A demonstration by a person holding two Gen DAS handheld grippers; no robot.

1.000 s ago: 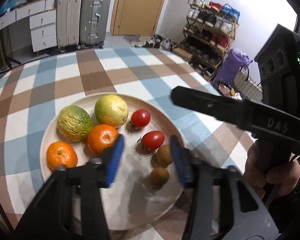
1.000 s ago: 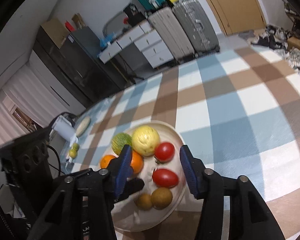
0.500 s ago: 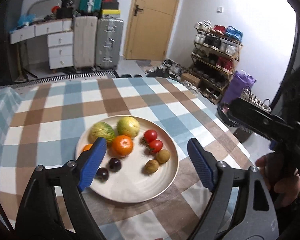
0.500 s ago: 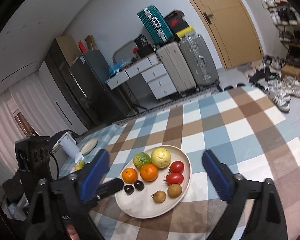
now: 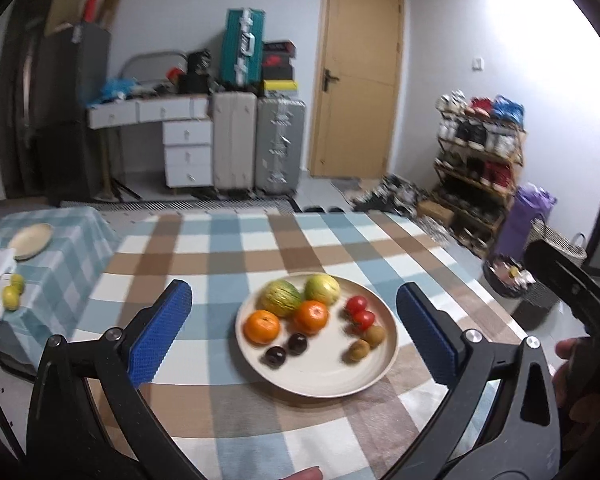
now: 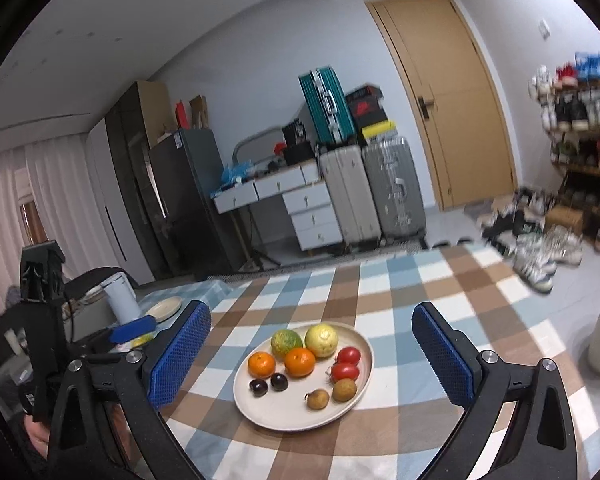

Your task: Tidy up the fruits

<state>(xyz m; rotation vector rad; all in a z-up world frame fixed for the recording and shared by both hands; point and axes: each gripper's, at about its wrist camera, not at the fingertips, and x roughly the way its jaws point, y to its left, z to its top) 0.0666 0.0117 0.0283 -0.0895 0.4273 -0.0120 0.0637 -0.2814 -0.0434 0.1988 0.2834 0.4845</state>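
A round beige plate [image 5: 324,380] [image 6: 284,414] sits on the checked tablecloth. It holds two green-yellow citrus [image 5: 281,298] [image 6: 321,340], two oranges [image 5: 262,326] [image 6: 300,362], two tomatoes [image 5: 357,305] [image 6: 345,371], two dark plums [image 5: 275,356] [image 6: 279,382] and two brown kiwis [image 5: 359,350] [image 6: 344,390]. My left gripper [image 5: 294,338] is open and empty, held back above the plate's near side. My right gripper [image 6: 311,354] is open and empty, also pulled back from the plate. The right gripper's body shows at the right in the left wrist view [image 5: 572,292].
A lower side table [image 5: 52,264] on the left carries an empty small plate [image 5: 30,241] [image 6: 165,308], two green fruits [image 5: 12,294] and a white appliance [image 6: 122,296]. Suitcases [image 5: 256,144], drawers, a door and a shoe rack [image 5: 480,168] stand beyond the table's far edge.
Both grippers have opened wide and drawn back up away from the plate. The left one had its fingers low over the plate a second ago; two dark plums now show there.
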